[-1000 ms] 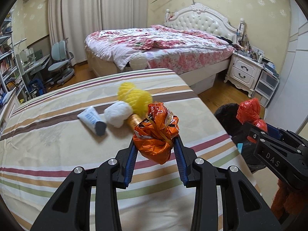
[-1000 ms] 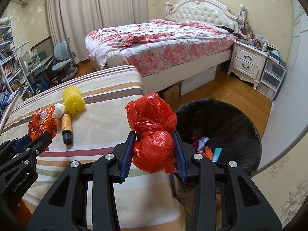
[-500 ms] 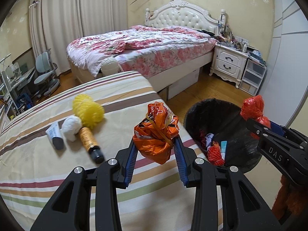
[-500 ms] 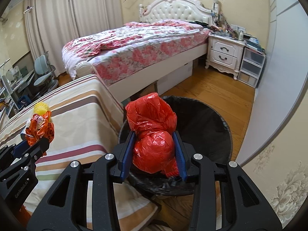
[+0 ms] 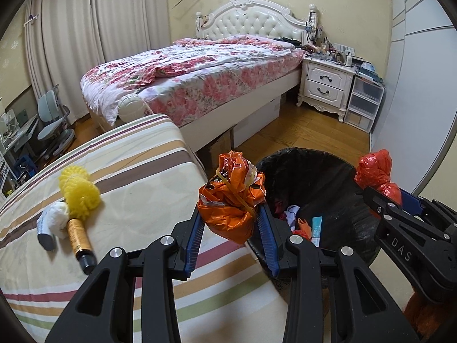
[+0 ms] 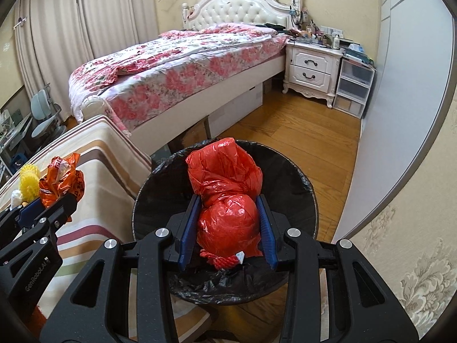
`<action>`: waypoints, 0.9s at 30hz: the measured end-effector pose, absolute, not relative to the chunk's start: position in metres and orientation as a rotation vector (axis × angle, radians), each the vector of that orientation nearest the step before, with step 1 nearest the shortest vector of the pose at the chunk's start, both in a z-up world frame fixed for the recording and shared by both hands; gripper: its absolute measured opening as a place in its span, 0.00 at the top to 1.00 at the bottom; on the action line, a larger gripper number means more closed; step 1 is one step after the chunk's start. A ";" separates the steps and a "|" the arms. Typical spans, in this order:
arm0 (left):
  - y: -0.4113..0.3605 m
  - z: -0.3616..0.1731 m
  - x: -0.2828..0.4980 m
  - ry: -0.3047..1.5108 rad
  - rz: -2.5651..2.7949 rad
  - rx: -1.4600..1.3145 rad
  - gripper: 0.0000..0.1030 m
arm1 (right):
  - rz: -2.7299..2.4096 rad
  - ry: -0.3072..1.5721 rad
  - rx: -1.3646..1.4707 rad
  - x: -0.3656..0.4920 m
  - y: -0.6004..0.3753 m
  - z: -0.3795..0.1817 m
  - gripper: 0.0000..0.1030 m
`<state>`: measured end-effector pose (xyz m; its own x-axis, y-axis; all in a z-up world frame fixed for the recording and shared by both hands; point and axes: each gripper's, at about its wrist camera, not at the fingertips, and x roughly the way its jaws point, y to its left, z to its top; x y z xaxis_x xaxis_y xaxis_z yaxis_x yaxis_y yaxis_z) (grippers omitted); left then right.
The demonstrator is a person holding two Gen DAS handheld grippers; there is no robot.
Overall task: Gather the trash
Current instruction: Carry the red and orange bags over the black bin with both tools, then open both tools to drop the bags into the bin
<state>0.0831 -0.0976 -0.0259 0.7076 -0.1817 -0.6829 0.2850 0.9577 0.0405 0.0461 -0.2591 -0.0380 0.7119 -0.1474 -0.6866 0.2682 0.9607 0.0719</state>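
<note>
From the left wrist view, the left gripper (image 5: 232,223) pinches a crumpled orange plastic bag bound with a yellow rubber band (image 5: 232,204) between its blue pads, the bag standing up out of the jaws. The round bin lined with a black plastic bag (image 5: 320,188) lies just to the right of and beyond these tongs, its near rim partly hidden behind the right finger; the bag hangs over the edge of the striped cloth-covered table (image 5: 137,171), not yet over the opening. The right gripper (image 5: 380,191) shows at the far right, above the bin's far side.

From the right wrist view, the right gripper (image 6: 227,225) squeezes a knotted red plastic bag (image 6: 227,200), bulging between the pads, its long axis pointing forward along the fingers. The bin's mouth (image 6: 302,188) sits directly beneath and around these tongs. The left gripper (image 6: 55,208) is off to the left, over the table.

Judging by this, the right hand is the nearer to a drop; the left needs a shift rightward.
</note>
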 end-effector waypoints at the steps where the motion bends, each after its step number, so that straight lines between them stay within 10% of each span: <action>1: -0.101 -0.027 0.085 0.743 -0.261 0.149 0.63 | -0.234 0.745 0.174 0.047 -0.260 -0.039 0.63; 27: -0.155 -0.052 0.122 0.783 -0.290 0.226 0.63 | -0.311 0.779 0.227 0.071 -0.298 -0.061 0.63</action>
<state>0.1223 -0.1552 -0.0522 0.6730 -0.1720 -0.7194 0.3379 0.9367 0.0921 0.0709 -0.2984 -0.0614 0.6700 -0.1902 -0.7176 0.3559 0.9306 0.0856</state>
